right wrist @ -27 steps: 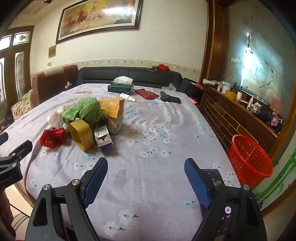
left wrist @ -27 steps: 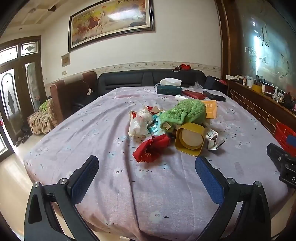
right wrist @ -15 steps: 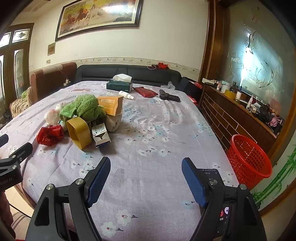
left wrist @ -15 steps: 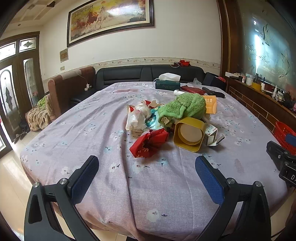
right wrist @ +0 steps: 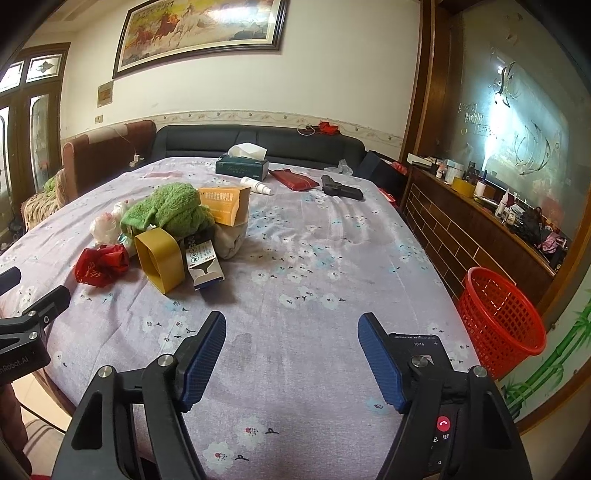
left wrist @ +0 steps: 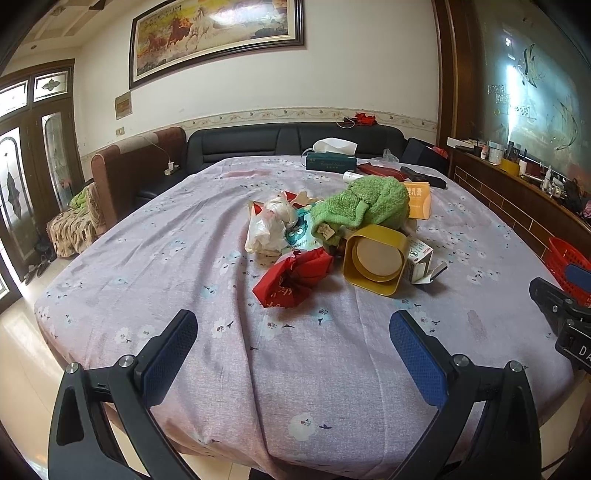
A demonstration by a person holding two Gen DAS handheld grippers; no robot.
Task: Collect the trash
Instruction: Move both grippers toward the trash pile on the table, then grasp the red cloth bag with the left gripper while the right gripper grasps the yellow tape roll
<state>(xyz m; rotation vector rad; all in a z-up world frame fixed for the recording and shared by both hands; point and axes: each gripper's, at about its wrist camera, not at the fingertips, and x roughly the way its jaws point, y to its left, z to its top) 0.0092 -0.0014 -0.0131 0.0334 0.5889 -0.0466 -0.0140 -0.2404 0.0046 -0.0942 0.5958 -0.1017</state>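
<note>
Nothing was collected yet: your left hand-held gripper (left wrist: 293,352) and right hand-held gripper (right wrist: 291,354) both gaped empty, the trash pile (left wrist: 332,236) sat untouched ahead of them on the desk (left wrist: 192,258), and the red basket (right wrist: 498,310) off to the right hand-held gripper's right looked empty.

Tissue box (right wrist: 242,168) w/ black sofa (right wrist: 258,142) behind, horse painting (left wrist: 218,35) above.

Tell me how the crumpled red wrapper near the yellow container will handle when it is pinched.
The crumpled red wrapper looks like thin, creased paper or foil, so it will likely crush flat rather than resist. It probably weighs very little and may slide on the tablecloth if nudged. Its loose folds touch the yellow container, so a pinch might catch only a flap.
</note>
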